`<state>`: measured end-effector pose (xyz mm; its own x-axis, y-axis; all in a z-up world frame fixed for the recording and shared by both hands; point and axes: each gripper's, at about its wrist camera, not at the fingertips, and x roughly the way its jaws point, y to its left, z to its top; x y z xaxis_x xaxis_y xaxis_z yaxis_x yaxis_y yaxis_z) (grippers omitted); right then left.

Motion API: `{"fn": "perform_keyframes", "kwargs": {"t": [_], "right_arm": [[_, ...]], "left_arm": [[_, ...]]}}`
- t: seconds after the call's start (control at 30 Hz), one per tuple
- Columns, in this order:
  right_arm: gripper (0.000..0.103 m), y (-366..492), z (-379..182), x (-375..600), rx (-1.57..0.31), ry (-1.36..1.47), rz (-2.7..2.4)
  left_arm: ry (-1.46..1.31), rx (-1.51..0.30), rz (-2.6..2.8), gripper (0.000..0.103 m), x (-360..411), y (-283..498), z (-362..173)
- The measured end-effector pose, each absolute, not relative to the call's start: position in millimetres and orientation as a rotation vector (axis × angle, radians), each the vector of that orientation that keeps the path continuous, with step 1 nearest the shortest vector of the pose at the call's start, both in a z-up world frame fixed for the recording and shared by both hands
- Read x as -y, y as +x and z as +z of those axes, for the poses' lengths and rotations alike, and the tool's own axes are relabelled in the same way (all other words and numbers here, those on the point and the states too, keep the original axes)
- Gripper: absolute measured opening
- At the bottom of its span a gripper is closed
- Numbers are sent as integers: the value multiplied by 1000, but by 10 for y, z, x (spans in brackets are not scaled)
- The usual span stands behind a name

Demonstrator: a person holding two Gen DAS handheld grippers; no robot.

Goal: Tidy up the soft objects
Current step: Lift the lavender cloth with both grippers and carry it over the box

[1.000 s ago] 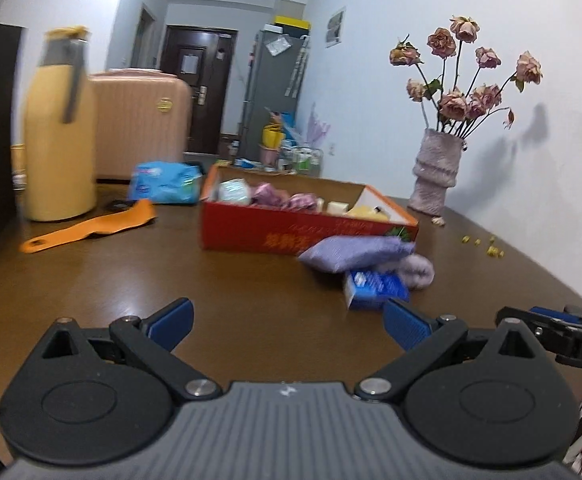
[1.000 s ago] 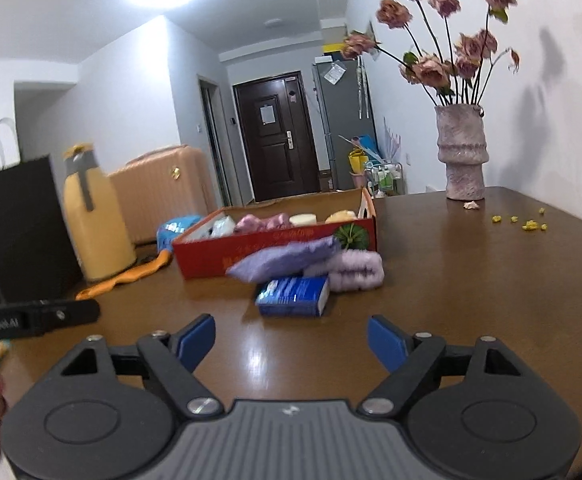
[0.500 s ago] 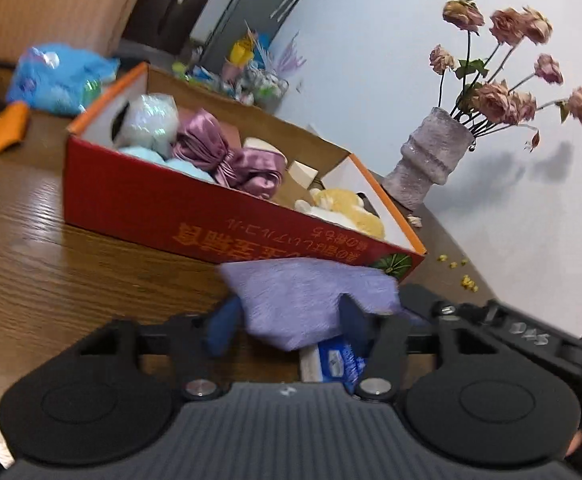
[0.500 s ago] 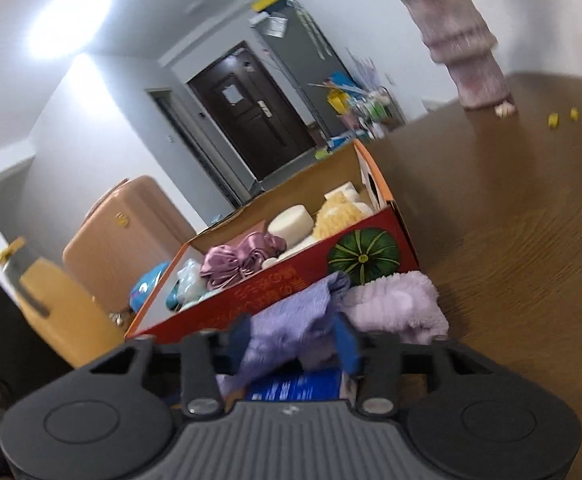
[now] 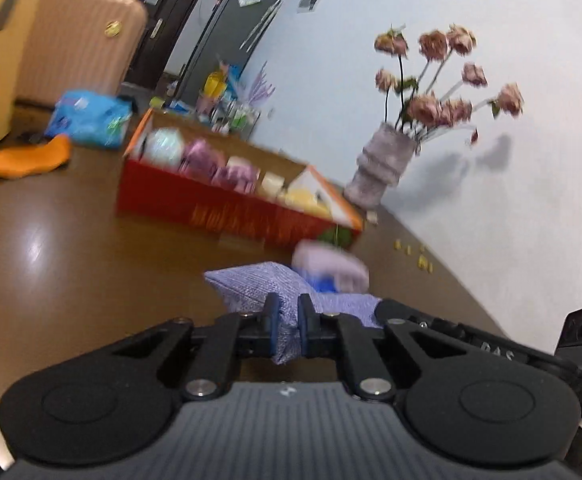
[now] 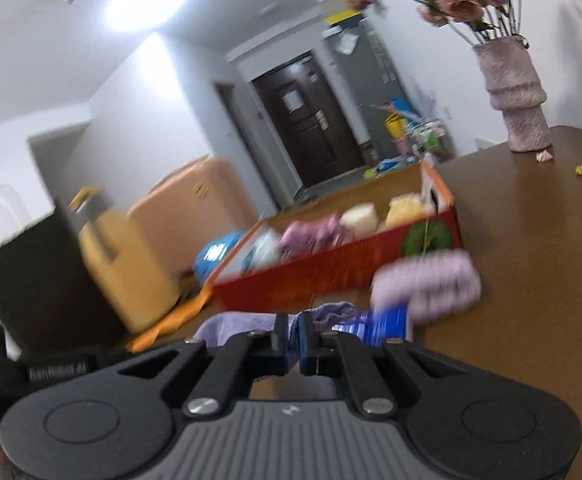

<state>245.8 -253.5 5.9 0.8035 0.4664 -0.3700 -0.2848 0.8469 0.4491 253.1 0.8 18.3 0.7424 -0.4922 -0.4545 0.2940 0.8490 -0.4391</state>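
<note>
Left gripper point(image 5: 289, 316) pinches purple cloth point(image 5: 251, 284); red box point(image 5: 227, 208) beyond

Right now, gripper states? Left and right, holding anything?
Left gripper: closed on the purple cloth, having just clamped down.
Right gripper: closed on the same purple cloth, having just clamped down.

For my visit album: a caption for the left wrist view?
Left gripper shut on lilac knitted cloth, before the red cardboard box of soft things.
</note>
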Motion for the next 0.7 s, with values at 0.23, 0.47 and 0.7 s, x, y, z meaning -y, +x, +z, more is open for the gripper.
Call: {"fn": "perform_keyframes", "kwargs": {"t": [0.23, 0.47, 0.7], "right_arm": [[12, 1778, -235, 2504, -621, 387, 347], [44, 1900, -211, 2525, -548, 348, 259], [43, 2086, -344, 2122, -553, 128, 238]], "left_arm": [[-296, -652, -421, 36, -73, 1948, -35], [-416, -644, -367, 52, -229, 2097, -19], [-405, -701, -401, 20, -146, 2180, -168]]}}
